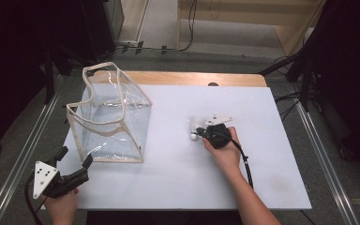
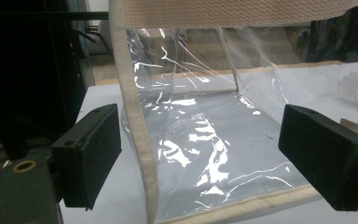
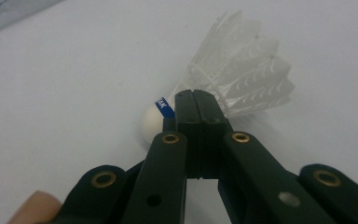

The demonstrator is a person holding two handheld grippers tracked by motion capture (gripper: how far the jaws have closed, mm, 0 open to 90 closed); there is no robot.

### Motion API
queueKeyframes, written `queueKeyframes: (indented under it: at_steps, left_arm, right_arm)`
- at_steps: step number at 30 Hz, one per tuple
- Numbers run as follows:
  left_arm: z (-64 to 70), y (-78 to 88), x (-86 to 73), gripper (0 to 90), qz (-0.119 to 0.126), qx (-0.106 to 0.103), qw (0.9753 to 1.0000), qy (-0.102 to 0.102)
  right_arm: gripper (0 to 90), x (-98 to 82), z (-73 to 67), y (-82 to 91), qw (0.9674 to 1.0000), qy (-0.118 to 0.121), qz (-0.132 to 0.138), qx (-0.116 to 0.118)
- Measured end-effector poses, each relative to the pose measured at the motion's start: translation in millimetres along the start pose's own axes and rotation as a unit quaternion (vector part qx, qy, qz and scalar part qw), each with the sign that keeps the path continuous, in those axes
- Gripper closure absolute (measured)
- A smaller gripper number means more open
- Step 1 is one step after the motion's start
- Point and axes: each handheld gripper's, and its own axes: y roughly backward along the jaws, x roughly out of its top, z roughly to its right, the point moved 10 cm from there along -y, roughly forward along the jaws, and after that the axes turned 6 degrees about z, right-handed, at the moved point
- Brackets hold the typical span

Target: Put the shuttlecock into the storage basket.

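Note:
A white feather shuttlecock with a round cork and a blue band lies on the white table top, right of centre. My right gripper is shut, its jaws pressed flat together, and its tips sit right over the shuttlecock where the cork meets the feathers. Whether a feather is pinched between them I cannot tell. A clear plastic bag with cream trim stands open at the table's left. My left gripper is open at the front left corner, facing the bag. The bag's trimmed corner edge rises between its jaws without touching them.
The wooden table edge runs along the far side. Metal rails flank the table on both sides, and cables lie on the floor beyond. Bare table top stretches to the right of my right hand.

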Motion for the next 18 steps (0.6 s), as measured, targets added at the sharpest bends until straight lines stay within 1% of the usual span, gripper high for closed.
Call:
queueKeyframes:
  at_steps: [4,7,10,13,15,18]
  left_arm:
    - [-0.1,-0.1,0.0,13.7,0.000,0.001,1.0000,0.000]
    - [-0.1,0.1,0.0,13.7,0.000,0.000,1.0000,0.000]
    - [-0.2,0.0,0.1,13.7,0.000,0.000,1.0000,0.000]
    - [-0.1,0.0,0.1,13.7,0.000,0.000,1.0000,0.000]
    - [0.1,-0.1,0.1,13.7,0.000,0.000,1.0000,0.000]
    - [0.2,-0.3,0.1,13.7,0.001,0.000,1.0000,0.000]
  right_arm:
    - [87.2,3.3,-2.3,-2.1,1.0000,0.006,0.001,0.003]
    - [87.3,5.0,-4.0,-2.3,1.0000,0.005,0.003,0.004]
    - [87.2,4.2,-3.2,-2.2,1.0000,0.008,0.001,0.004]
    - [87.1,4.6,-3.4,0.0,1.0000,0.001,0.004,0.006]
    - [86.4,5.8,-5.5,1.6,0.9999,0.001,0.007,0.008]
    - [83.0,8.7,-10.1,4.3,0.9998,-0.001,0.013,0.014]
